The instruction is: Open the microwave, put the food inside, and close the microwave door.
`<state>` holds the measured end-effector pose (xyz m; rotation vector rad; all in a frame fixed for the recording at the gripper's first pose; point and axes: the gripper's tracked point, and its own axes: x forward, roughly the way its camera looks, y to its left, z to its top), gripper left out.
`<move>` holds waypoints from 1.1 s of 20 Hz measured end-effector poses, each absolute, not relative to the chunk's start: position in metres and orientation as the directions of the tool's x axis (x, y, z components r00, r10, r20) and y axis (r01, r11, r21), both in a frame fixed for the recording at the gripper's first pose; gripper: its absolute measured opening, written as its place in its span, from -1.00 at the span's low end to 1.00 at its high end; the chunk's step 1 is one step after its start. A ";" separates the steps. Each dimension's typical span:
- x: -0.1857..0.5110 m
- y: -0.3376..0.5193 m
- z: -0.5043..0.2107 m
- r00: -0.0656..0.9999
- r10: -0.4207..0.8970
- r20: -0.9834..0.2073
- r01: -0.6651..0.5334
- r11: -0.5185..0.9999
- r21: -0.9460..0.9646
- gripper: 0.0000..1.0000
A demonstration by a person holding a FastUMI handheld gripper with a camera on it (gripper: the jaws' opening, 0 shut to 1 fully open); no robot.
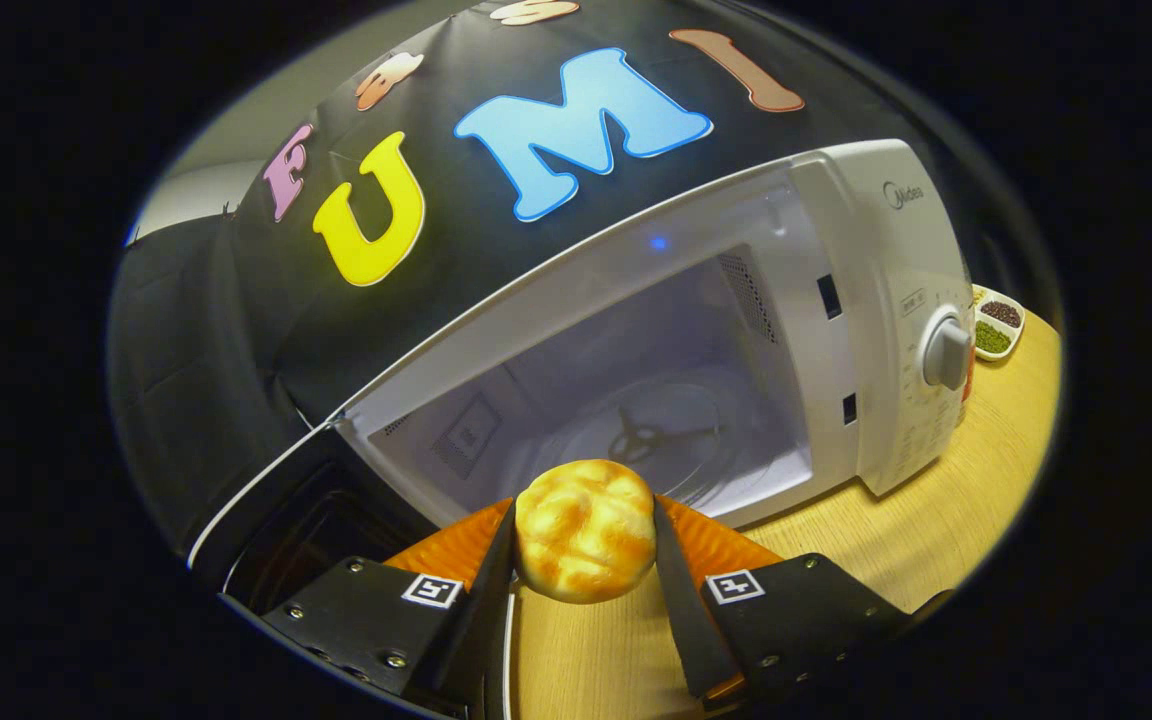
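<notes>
The bread bun [586, 530], round and golden with a browned, bumpy crust, sits clamped in the tool [584, 545], one finger pressed against each of its sides. It is held above the wooden surface [936, 520], just in front of the open mouth of the microwave [876, 300]. Straight beyond the bun lies the white cavity, where the glass turntable [676, 440] rests on the floor with a dark three-armed hub at its middle. The microwave door [286, 520] hangs swung wide open off the left side of the cavity, its dark window close beside the tool's left finger. On the right of the cavity stands the control panel, with a round knob [948, 352] sticking out of it. Past the microwave's right edge, on the same surface, is a small white dish [998, 322] split into compartments, one holding dark grains and another green ones.
</notes>
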<state>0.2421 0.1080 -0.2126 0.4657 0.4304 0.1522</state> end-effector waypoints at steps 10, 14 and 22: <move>0.295 0.110 -0.247 0.915 0.155 -0.372 0.007 0.918 0.397 0.55; 0.302 0.107 -0.255 0.918 0.118 -0.379 0.026 0.935 0.355 0.65; 0.281 0.107 -0.227 0.923 0.137 -0.359 -0.023 0.952 0.305 0.95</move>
